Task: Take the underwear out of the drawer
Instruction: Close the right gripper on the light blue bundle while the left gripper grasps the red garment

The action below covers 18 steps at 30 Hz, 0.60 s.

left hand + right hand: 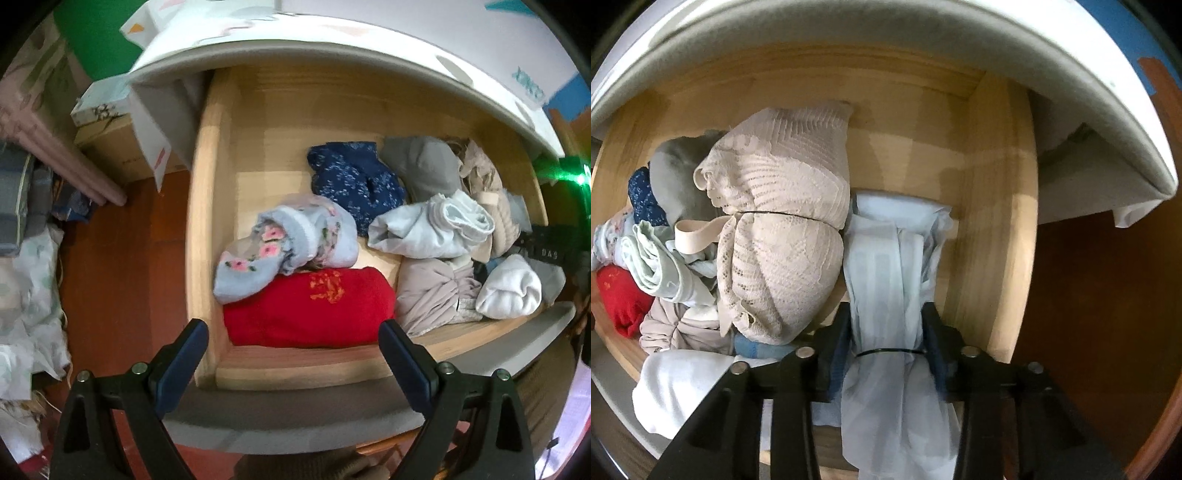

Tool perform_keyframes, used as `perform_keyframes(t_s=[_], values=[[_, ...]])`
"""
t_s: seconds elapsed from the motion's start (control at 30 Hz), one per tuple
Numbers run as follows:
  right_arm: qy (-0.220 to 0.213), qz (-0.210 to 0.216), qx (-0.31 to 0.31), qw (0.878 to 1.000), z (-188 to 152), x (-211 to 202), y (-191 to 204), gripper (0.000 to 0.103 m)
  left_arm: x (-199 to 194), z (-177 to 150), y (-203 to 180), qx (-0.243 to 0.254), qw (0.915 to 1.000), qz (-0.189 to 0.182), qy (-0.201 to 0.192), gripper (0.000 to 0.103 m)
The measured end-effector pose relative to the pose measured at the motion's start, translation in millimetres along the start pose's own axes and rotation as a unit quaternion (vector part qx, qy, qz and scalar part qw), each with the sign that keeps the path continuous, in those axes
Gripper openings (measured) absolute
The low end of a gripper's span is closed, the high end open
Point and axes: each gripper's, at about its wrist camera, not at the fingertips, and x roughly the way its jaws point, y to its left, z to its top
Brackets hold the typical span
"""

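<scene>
Below the left wrist camera: open wooden drawer (207, 206) under a white cabinet top (332, 48), seen from above. Contents, left to right: red folded cloth with an orange mark (310, 310) at the near edge; pale blue floral roll (284, 243) resting partly on top of it; dark blue speckled bundle (354, 181) behind; grey bundle (424, 166) beside that; pale mint roll (432, 225); beige garments (487, 192) toward the right wall; pinkish-grey cloth (432, 295); white roll (509, 291) at the near right. Left gripper (293, 332) hangs above the drawer's near left corner, jaws wide apart, holding nothing. Reddish-brown floor (122, 266) and a cardboard box (110, 136) lie to the left of the drawer. Below the right wrist camera: right end of the same drawer (993, 221). Beige lace underwear (783, 229), bound by a thin dark band, lies at centre. Just beside it, against the right wall, a pale blue underwear bundle (894, 280), tied with a black band, runs between the fingers of the right gripper (886, 325), whose narrow jaws press on it from both sides. Bundle's far end is still down in the drawer.
</scene>
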Motion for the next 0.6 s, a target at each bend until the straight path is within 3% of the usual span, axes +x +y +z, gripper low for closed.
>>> perform_keyframes(t_s=[0.2,0.6], values=[[-0.003,-0.002,-0.006,1.0,4,5,-3,0.051,23,8,-14,0.006,0.9988,0.0,0.049,0.096],[-0.001,-0.02,-0.021,1.0,-5,16,27,0.056,59,23,-16,-0.008,0.9959,0.016,0.088,0.096]])
